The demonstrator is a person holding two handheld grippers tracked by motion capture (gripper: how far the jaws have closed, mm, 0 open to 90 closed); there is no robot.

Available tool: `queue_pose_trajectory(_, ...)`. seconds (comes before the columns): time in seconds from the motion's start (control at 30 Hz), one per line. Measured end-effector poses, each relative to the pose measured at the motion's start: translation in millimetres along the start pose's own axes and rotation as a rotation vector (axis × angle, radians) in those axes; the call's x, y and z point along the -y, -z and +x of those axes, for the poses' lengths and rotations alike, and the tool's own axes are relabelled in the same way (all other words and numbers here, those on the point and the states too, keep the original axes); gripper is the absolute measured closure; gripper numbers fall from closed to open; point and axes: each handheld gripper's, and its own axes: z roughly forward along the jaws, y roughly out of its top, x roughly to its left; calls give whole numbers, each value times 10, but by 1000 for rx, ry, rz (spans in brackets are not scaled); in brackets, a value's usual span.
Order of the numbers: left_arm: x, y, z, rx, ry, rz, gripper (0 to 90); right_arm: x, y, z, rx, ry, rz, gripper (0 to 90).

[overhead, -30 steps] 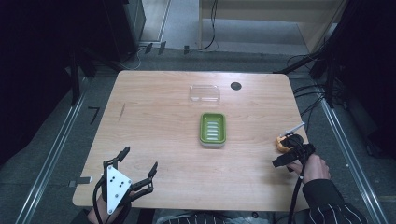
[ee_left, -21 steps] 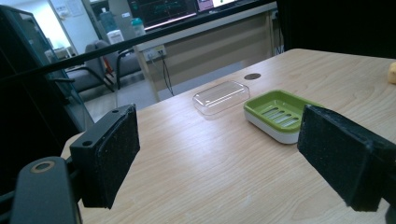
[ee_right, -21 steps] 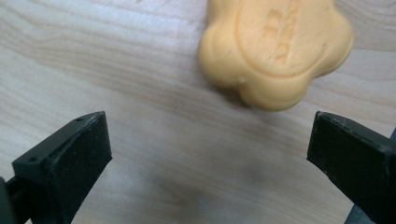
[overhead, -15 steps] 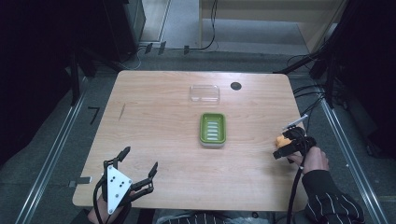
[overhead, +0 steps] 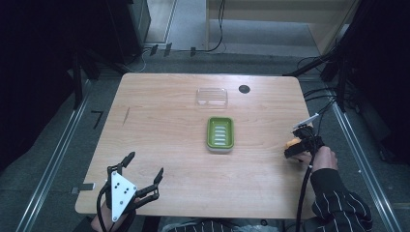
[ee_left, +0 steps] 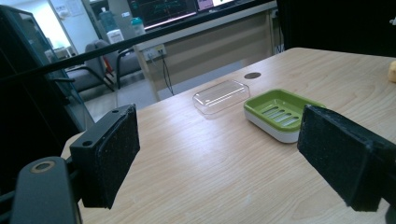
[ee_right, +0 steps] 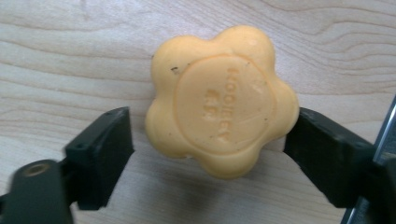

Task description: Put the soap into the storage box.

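Jaws of the right gripper stand either side of an orange flower-shaped soap that lies on the wooden table; in the right gripper view the right-hand pad touches or nearly touches the soap's edge, while a thin gap shows between the left-hand pad and the soap, so whether it is truly clamped cannot be told. The soap carries a round stamped centre with raised lettering too blurred to read. From the high view the right gripper sits at the table's right edge with the soap showing as an orange spot beside it, the person's right hand and a striped sleeve just behind. The left gripper hovers near the front left corner of the table, its jaws spread wide with nothing between them. Further out, a green soap dish lies near the table's middle, and a clear plastic lid rests beyond it, apart from it, with a dark round hole close by toward the far edge.
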Motion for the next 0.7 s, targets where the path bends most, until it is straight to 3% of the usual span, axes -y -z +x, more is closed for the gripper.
queue_pose_trajectory(0.37,0,5,2,-1,2,-3,130,45,4,-71,-12,-18,30,294)
queue_pose_trajectory(0.7,0,0,-2,3,-3,-1,130,9,-12,-47,-14,-17,23,298)
